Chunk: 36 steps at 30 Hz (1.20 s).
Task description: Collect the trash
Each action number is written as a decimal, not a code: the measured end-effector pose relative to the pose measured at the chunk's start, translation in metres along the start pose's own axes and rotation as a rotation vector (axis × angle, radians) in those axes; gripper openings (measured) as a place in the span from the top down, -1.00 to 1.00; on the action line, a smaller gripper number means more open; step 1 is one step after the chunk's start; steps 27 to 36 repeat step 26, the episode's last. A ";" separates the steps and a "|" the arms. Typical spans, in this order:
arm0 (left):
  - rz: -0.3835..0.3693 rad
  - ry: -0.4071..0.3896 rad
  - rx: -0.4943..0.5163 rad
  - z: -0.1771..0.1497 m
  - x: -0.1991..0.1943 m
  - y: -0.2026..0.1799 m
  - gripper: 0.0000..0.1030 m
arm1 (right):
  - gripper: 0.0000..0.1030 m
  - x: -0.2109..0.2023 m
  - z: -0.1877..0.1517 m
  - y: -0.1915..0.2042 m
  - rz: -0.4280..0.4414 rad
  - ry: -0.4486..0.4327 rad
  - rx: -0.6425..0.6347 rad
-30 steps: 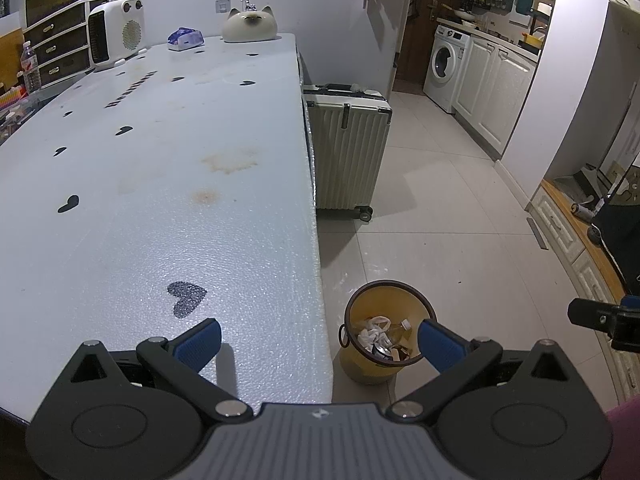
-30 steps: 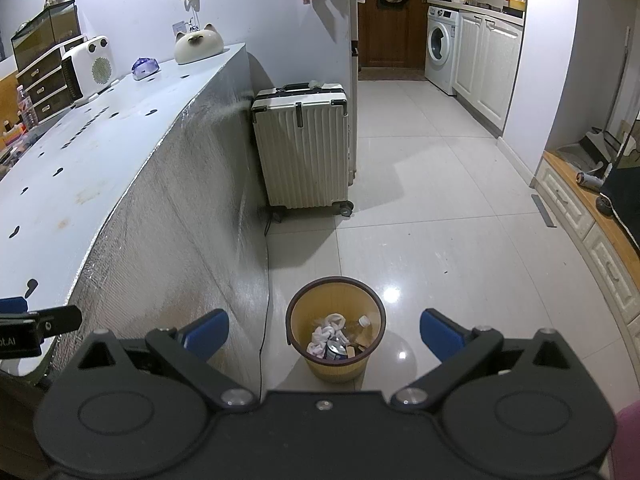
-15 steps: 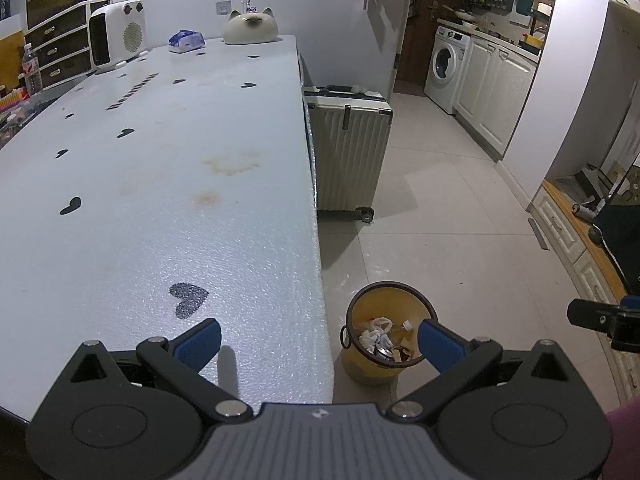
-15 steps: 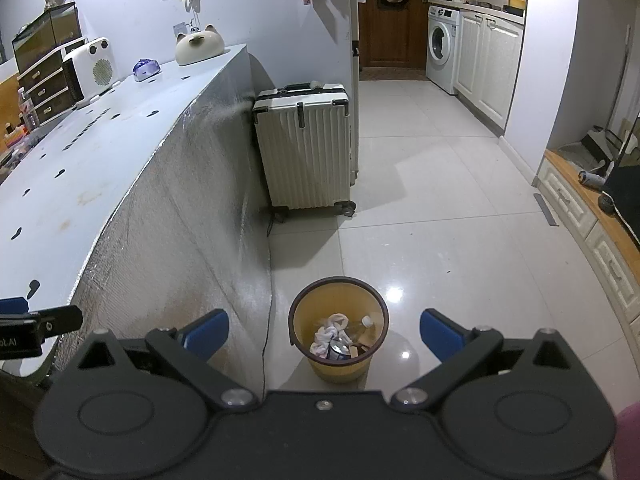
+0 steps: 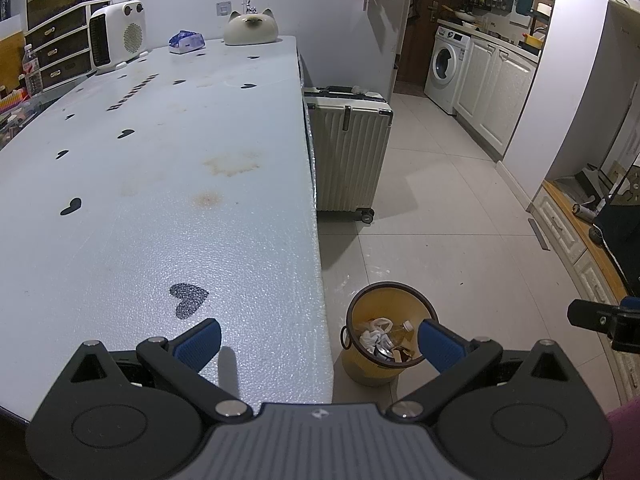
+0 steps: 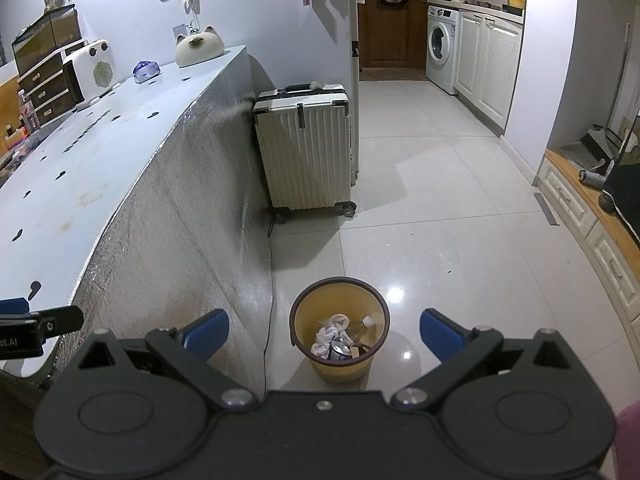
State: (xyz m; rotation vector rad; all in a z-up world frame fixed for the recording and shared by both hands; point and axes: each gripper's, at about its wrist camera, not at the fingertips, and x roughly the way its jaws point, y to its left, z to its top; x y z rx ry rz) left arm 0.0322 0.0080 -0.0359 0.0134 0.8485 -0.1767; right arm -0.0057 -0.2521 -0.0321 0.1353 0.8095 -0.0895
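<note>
Left wrist view: the left tongs (image 5: 318, 342) are spread wide and hold nothing, hovering over the near edge of the pale worktop (image 5: 160, 184). The yellow bin (image 5: 390, 338) stands on the floor just beside that edge, below and to the right.

Right wrist view: the right tongs (image 6: 324, 330) are also spread and empty, and nearer: the bin (image 6: 340, 330) sits straight below between their tips. White crumpled paper (image 6: 330, 330) and what may be a bottle already lie inside.
</note>
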 end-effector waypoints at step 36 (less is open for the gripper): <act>0.009 -0.010 0.004 0.004 -0.002 0.003 -1.00 | -1.00 0.000 0.000 0.003 0.002 -0.002 0.003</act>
